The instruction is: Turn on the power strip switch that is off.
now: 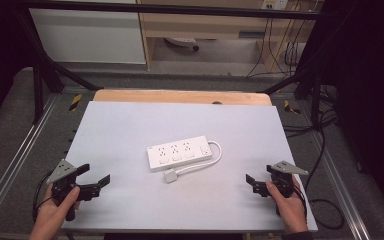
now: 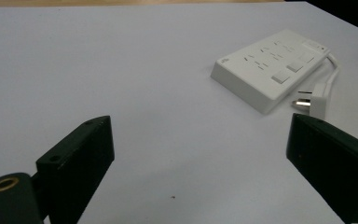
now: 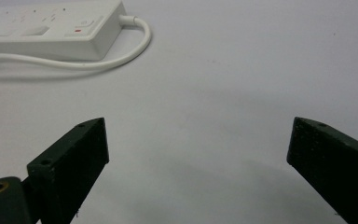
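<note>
A white power strip (image 1: pixel 181 153) lies on the table (image 1: pixel 130 125), between the two grippers and farther out than both. Its cord (image 1: pixel 215 152) loops back to the plug (image 1: pixel 170 176) just beside it. The left gripper (image 1: pixel 97 176) and right gripper (image 1: pixel 252 182) both have jaws spread wide, holding nothing.

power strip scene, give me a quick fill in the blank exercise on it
1. The white power strip lies on the ____ board, between the two hand-held grippers.
2. Its plug lies on the board, ____ any socket.
3. The left hand-held gripper has its jaws ____, with nothing between them.
4. The right hand-held gripper is ____ the strip, not touching it.

Missing words: white; outside; open; apart from
</note>
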Available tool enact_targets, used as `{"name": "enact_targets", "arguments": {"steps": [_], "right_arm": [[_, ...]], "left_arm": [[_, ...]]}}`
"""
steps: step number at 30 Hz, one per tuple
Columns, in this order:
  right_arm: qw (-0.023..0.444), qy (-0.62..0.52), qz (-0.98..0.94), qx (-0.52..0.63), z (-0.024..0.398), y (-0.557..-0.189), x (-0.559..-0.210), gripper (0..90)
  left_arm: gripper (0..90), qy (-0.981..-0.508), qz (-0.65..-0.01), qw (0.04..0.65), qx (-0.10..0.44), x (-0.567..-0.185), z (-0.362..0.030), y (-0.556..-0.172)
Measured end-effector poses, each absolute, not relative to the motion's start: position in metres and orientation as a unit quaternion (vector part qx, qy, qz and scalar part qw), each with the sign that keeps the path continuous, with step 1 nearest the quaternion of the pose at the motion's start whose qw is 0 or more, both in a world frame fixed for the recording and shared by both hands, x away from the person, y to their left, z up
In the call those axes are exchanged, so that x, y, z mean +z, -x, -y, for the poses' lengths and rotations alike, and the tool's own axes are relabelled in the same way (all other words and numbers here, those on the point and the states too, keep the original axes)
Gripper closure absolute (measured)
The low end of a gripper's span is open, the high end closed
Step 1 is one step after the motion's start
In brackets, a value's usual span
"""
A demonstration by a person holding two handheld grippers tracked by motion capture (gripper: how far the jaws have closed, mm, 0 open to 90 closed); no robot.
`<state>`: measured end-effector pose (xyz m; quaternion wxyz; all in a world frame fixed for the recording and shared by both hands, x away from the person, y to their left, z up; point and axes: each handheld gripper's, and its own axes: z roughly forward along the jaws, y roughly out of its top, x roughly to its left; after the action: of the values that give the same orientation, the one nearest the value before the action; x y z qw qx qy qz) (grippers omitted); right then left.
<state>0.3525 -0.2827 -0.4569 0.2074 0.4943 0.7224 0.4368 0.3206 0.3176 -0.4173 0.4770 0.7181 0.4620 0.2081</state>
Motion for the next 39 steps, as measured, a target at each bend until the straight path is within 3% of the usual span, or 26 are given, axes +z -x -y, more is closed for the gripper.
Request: {"name": "enact_targets", "arguments": {"steps": [39], "right_arm": [[0.201,-0.469,-0.704,0.494,0.273,-0.353,-0.433,2.4]], "left_arm": [[6.9,-0.738,-0.440,0.475,0.191,-0.421,-0.310,-0.323]]}}
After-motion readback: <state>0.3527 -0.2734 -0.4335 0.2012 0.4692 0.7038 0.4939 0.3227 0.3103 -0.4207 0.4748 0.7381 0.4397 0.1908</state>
